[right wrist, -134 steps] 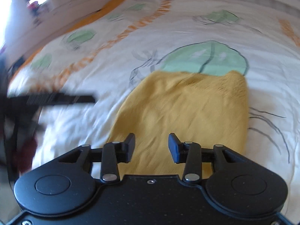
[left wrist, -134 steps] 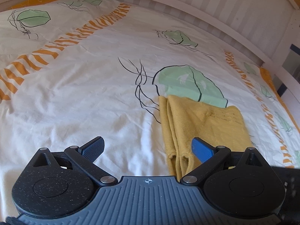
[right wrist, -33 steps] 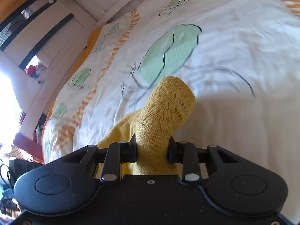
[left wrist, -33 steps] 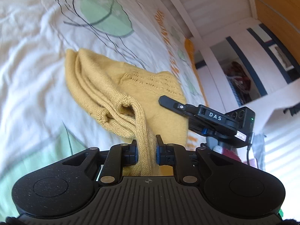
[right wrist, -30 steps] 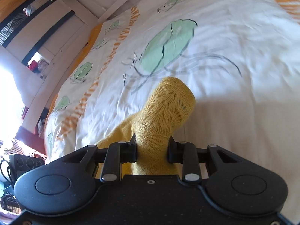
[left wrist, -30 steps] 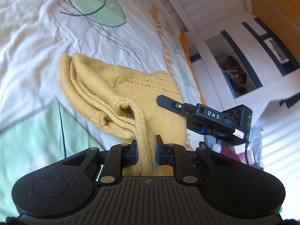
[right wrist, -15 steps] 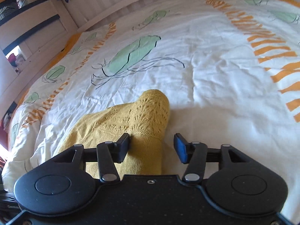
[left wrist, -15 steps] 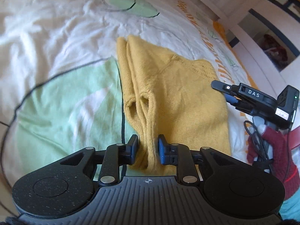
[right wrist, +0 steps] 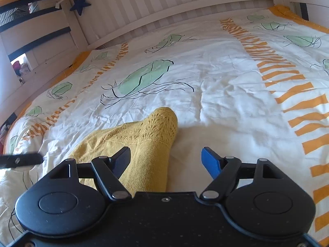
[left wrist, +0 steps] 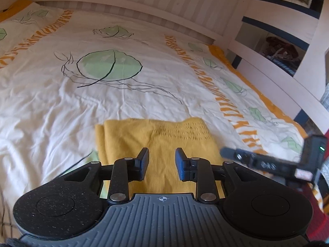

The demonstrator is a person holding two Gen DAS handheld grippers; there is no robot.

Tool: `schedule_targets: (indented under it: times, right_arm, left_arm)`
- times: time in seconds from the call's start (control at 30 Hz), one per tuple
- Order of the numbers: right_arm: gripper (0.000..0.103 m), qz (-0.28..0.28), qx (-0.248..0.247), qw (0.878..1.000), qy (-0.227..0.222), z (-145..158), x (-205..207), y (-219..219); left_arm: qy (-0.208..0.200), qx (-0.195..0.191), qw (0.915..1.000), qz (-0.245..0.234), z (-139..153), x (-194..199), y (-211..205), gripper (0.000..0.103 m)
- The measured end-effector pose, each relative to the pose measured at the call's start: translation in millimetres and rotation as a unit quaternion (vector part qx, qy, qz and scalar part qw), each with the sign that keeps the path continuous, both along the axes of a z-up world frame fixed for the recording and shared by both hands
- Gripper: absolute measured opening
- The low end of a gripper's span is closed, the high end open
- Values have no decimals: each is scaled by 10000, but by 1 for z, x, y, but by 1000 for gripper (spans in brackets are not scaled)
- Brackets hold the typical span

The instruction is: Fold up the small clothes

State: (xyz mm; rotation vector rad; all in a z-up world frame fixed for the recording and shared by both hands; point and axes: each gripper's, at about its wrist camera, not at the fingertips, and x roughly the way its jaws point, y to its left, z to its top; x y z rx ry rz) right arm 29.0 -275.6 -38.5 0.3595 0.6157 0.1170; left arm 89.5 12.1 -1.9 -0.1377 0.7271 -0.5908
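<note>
A folded yellow knitted garment [left wrist: 156, 135] lies flat on the white bed cover [left wrist: 61, 103], close to the near edge. My left gripper [left wrist: 161, 163] is open and empty, just above the garment's near part. In the right wrist view the garment [right wrist: 144, 142] shows its lace-patterned corner. My right gripper [right wrist: 166, 161] is wide open and empty; its left finger is over the garment's right edge and its right finger over bare cover. The right gripper's body [left wrist: 277, 162] shows at the right of the left wrist view.
The cover has green leaf prints [left wrist: 109, 65] and orange striped bands [right wrist: 287, 78]. A white slatted bed rail [left wrist: 123, 6] runs along the far side. A white bed frame [left wrist: 277, 78] stands at the right, with dark shelves behind it.
Both grippers have let go of the yellow garment and opened. They have drawn back and levelled out. The garment now lies flat on the cover, folded.
</note>
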Motion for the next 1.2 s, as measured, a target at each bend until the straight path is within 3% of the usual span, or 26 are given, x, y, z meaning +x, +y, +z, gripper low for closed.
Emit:
schedule_targets:
  times: [0.13,0.33,0.53,0.63,0.7,0.73,0.77,1.0,1.1,1.2]
  right_arm:
    - [79,-46,-37,10000,-9,0,-4,-1]
    - [82,30,-169,9999,11,2,-1,-1]
    - [83,45,-233,9997,-18,2,29,1]
    - [83,-22,-443,9988,205,-7,55,3]
    - [87,-134,-738,9957,537,-23,74,3]
    - [95,-165,-848,9942,646,-31,82,1]
    - [103,-182,-864,9940,644,-37,86,-1]
    - [102,-242,-850,9945,565,-34,81,-3]
    - [102,-266,-736,9953,569,-32,75,-7]
    - [102,-280,-772,9950,564,-29,65,-6]
  left_arm:
    - [-88,236,9994,240,-22,21,-18,27]
    - [272,416,9966,659,-62,36,1,27]
    - [162,458,9966,666,-58,27,5,27]
    - [142,429,9966,694,-58,24,5,28]
    - [136,395,9967,692,-59,23,6,28]
    - [135,387,9967,694,-59,23,6,28]
    - [134,388,9967,696,-58,23,6,28]
    - [129,469,9964,692,-57,25,1,30]
    - [112,501,9966,647,-56,24,-2,39]
    - [-53,705,9960,545,-56,18,-8,69]
